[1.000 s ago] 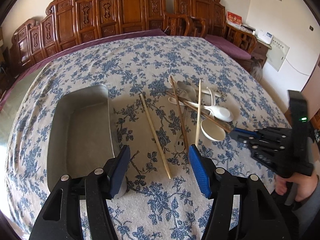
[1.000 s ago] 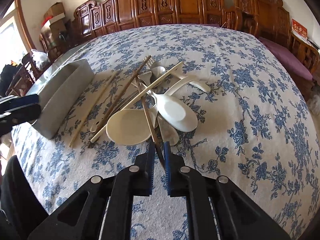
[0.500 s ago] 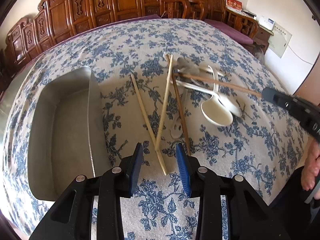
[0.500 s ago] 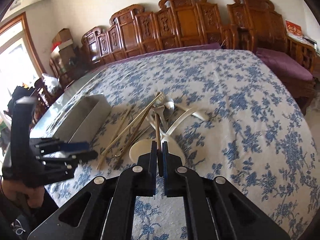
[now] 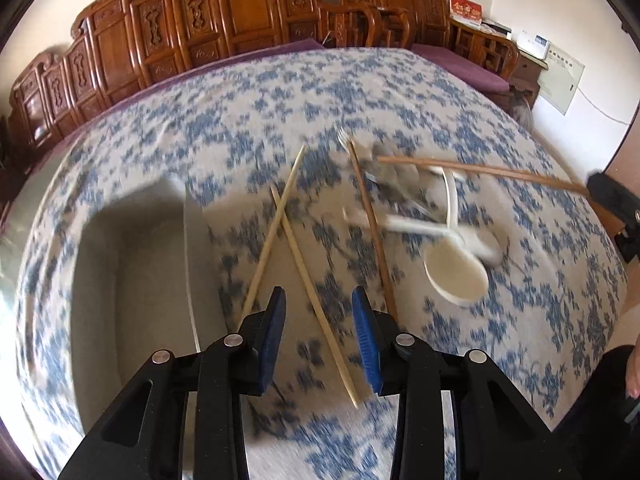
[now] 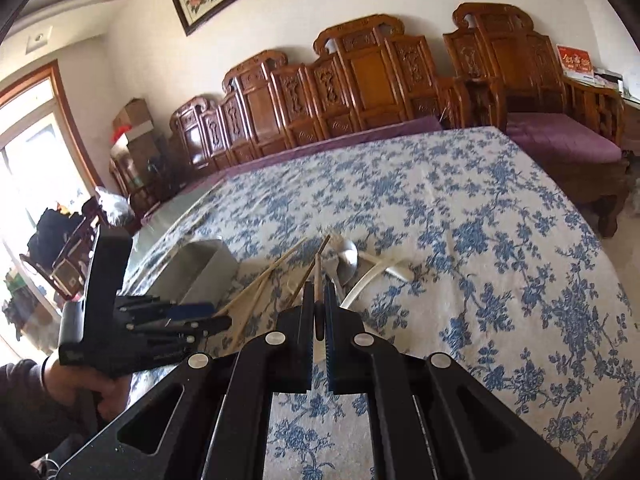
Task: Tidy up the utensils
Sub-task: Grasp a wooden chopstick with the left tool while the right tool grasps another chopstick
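Utensils lie in a pile on the blue-flowered tablecloth: two pale chopsticks crossed, a brown chopstick, white plastic spoons and a metal spoon. My left gripper is open and empty, low over the near ends of the pale chopsticks. My right gripper is shut on a brown chopstick and holds it lifted above the pile; the same chopstick shows in the left wrist view. A grey metal tray sits left of the pile.
Carved wooden chairs with purple cushions line the far side of the table. A wall cabinet and boxes stand at the left by a window. The tablecloth's right half bears no objects.
My right gripper has lifted the brown chopstick up off the pile and raised its view. My left gripper has narrowed from wide open and shifted over the pale chopsticks; one pale chopstick now crosses the other.
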`<act>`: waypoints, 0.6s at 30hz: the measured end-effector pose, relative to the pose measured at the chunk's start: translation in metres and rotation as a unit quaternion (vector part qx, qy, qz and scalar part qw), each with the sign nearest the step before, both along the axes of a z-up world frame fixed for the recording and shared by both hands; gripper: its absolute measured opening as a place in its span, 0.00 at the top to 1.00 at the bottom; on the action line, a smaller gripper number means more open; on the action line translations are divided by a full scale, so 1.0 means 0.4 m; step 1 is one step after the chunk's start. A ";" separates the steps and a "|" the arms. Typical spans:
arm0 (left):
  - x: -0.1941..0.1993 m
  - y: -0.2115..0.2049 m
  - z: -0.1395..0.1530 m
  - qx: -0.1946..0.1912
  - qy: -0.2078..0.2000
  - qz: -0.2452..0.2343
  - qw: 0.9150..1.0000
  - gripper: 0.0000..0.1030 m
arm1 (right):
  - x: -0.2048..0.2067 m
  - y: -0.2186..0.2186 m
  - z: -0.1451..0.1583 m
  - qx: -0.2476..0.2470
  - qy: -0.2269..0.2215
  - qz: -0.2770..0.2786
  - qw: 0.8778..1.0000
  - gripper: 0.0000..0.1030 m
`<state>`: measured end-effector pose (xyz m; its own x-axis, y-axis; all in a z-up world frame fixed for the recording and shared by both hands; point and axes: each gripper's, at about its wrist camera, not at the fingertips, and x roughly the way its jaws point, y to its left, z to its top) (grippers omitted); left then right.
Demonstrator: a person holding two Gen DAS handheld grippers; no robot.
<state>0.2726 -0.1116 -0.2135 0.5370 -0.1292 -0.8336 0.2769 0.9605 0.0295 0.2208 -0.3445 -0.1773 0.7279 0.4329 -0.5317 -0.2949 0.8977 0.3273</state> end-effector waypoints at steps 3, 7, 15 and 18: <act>0.052 0.009 0.022 0.007 -0.001 -0.004 1.000 0.68 | 0.003 -0.005 0.000 0.001 -0.002 -0.004 1.000 0.94; 0.122 0.014 0.031 0.024 0.008 -0.015 1.000 0.69 | 0.015 -0.006 -0.014 0.001 0.008 -0.003 1.000 0.94; 0.253 0.010 -0.022 0.046 0.059 -0.030 0.997 0.78 | 0.027 -0.002 -0.027 0.003 0.015 0.000 1.000 0.94; 0.285 -0.001 -0.063 0.078 0.088 -0.032 0.992 0.86 | 0.031 -0.003 -0.030 0.006 0.017 0.001 1.000 0.94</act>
